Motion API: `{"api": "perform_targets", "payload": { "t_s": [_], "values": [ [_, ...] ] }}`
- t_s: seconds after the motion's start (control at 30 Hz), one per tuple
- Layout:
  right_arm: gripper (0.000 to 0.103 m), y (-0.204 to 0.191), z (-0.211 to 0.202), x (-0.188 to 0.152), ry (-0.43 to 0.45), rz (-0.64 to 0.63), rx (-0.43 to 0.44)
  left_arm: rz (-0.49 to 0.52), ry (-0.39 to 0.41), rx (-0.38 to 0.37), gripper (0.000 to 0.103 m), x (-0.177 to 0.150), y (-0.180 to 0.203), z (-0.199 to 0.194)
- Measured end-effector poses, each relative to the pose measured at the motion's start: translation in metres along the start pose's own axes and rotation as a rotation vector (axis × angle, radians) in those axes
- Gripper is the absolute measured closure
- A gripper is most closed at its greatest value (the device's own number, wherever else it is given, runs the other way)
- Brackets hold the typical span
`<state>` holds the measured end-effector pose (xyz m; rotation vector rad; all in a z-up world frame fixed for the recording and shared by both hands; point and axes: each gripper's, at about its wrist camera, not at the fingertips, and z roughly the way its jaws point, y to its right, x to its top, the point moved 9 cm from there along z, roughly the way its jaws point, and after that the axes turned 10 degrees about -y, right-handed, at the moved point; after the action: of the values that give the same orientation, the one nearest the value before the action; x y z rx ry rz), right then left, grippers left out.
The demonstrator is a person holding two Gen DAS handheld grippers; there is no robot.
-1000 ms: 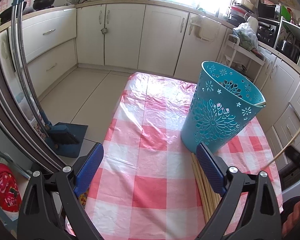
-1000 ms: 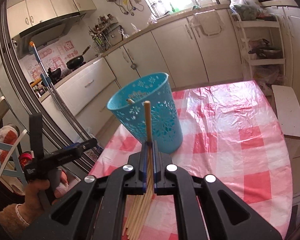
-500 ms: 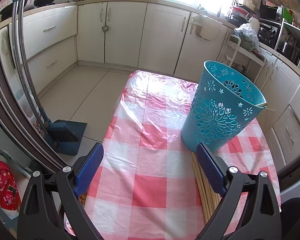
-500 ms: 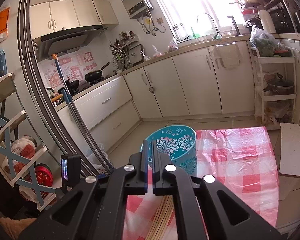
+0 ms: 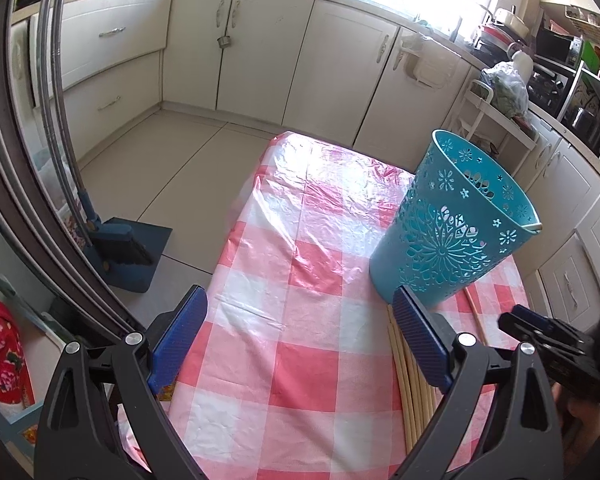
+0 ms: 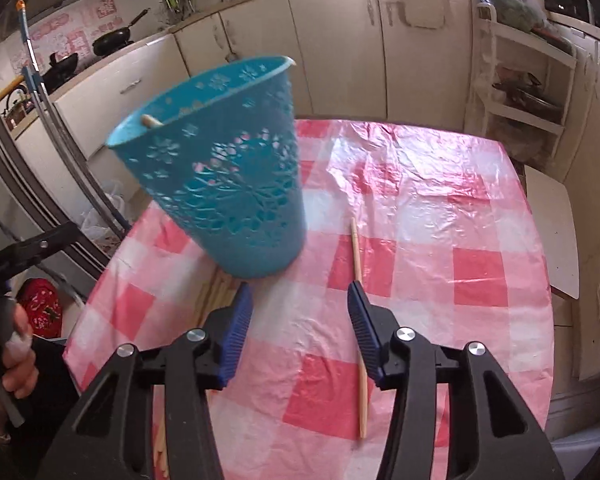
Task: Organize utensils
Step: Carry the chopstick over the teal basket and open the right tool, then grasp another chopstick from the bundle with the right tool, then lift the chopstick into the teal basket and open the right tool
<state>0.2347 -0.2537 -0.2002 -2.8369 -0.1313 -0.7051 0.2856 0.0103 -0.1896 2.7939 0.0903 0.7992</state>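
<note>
Between the spread blue jaws of the right gripper (image 6: 298, 320) lies only bare checked cloth; nothing is held, and a single pale wooden chopstick (image 6: 358, 320) lies flat on the table just beside its right jaw, partly hidden behind it. The left gripper (image 5: 300, 340) also has its jaws wide and empty, above the near part of the table (image 5: 300, 264), with its right jaw over a bundle of pale chopsticks (image 5: 410, 396) lying side by side near the table's edge. Just beyond them stands a turquoise plastic basket (image 5: 448, 232), upright, its wall pierced with flower cut-outs; one stick end (image 6: 150, 121) peeks over its rim. A pink-and-white plastic sheet covers the table.
</note>
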Motion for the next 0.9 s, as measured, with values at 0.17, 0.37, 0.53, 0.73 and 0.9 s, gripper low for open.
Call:
{"api": "perform_targets", "payload": {
  "t_s": [0.17, 0.37, 0.53, 0.73, 0.9],
  "values": [
    [0.072, 0.021, 0.033, 0.012, -0.082, -0.029, -0.077, -0.018, -0.020, -0.007, 0.013, -0.002, -0.001, 0.005],
    [0.097, 0.029, 0.059, 0.008, -0.129, -0.141, -0.203, -0.013, -0.034, -0.002, 0.013, -0.002, 0.002, 0.011],
    [0.097, 0.035, 0.017, 0.014, -0.021, -0.037, -0.129, -0.012, -0.046, -0.002, 0.013, -0.004, 0.002, 0.013],
    [0.097, 0.002, -0.121, 0.082, 0.360, 0.088, 0.146, -0.009, -0.049, -0.002, 0.013, -0.005, 0.003, 0.013],
    [0.097, -0.054, -0.161, 0.144, 0.621, 0.056, 0.180, 0.001, -0.037, 0.023, 0.013, -0.004, 0.002, 0.012]
  ]
}}
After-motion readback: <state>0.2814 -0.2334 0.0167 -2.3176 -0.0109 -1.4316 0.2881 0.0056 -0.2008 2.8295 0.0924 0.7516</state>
